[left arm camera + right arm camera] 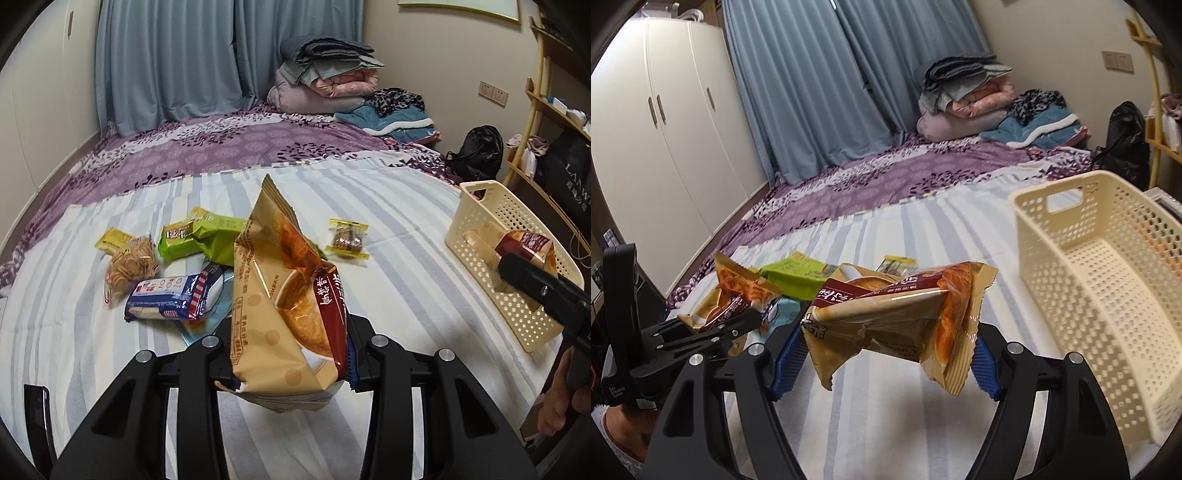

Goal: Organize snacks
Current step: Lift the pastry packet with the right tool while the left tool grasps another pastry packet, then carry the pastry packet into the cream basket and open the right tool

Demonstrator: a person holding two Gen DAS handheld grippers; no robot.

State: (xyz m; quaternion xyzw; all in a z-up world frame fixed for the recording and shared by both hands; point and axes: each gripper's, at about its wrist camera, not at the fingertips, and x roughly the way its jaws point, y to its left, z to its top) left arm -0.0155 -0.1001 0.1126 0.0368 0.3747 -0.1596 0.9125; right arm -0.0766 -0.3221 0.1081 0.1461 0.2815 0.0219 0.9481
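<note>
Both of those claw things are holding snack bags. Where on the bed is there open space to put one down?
The striped sheet is bare between the small yellow-wrapped candy and the cream basket, and again in the near strip under both grippers. The basket's floor looks empty too. It is crowded to the left, where green, blue and clear biscuit packets pile together.

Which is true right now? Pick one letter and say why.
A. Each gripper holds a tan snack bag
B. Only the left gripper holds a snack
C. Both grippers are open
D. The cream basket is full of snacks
A: the left gripper is shut on one tan snack bag, and the right gripper pinches another tan bag beside the cream basket.
</note>
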